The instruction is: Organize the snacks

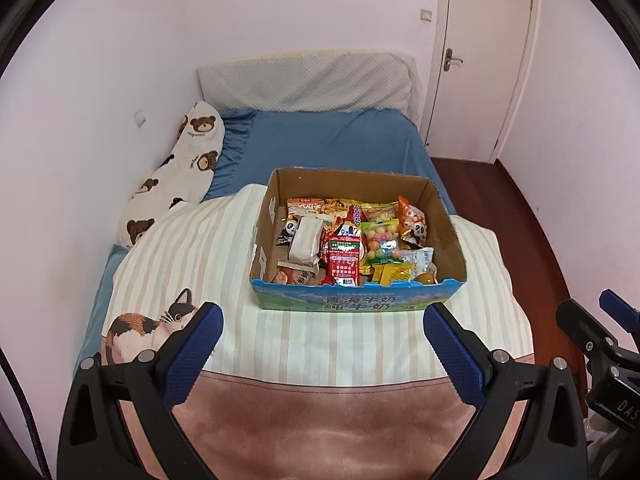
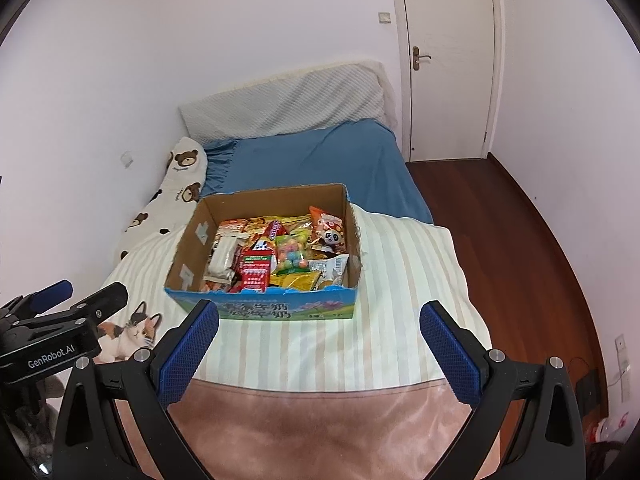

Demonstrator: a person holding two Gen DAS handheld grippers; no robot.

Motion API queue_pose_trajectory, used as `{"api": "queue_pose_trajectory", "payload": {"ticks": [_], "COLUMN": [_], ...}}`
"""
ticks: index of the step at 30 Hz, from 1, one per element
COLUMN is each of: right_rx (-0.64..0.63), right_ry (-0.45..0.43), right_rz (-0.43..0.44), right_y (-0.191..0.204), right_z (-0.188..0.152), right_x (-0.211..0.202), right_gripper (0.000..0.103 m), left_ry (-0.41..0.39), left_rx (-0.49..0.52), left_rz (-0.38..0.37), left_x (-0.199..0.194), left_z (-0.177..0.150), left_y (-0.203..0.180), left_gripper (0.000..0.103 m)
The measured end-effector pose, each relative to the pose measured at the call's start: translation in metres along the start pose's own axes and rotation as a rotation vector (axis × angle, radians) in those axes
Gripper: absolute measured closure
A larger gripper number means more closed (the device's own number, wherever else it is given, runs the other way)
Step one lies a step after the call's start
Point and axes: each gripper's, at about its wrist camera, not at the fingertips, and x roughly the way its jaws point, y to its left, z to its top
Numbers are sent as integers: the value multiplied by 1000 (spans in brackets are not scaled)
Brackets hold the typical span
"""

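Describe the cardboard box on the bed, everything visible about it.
The cardboard box is an open-topped brown corrugated carton with a torn upper rim and a blue printed front panel bearing Chinese characters. Pale tape patches mark its inner left wall. It sits flat on the striped quilt, packed with loose snack packets lying below the rim. Both grippers hover short of it, jaws open, touching nothing.

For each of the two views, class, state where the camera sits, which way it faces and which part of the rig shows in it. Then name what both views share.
Left wrist: sits on the left claw, faces along the bed toward the box and door; its own open blue fingers frame the bottom, the right claw shows at the right edge.
Right wrist: sits on the right claw, faces the same way; its open fingers show below, the left claw at the left edge.
Shared: box of snacks, striped quilt, bear pillow, door.
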Motion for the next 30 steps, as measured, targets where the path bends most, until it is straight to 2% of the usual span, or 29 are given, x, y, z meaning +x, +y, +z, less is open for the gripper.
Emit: {"api": "queue_pose_trajectory", "payload": {"ticks": [8, 17, 30], "right_rx": [19, 25, 13], "right_ry": [18, 49, 77], "right_rz": [-19, -45, -47], "right_y": [-5, -11, -9], "right_z": [15, 24, 20], "right_x": [40, 78, 92], "right_gripper": [0, 0, 0], "left_ry": [29, 87, 107], "left_rx": [14, 30, 38], "left_rz": [29, 36, 26], "left_x": [36, 77, 86], "left_z": [14, 15, 15], "left_y": [0, -5, -10], "left_gripper": [0, 0, 0]}}
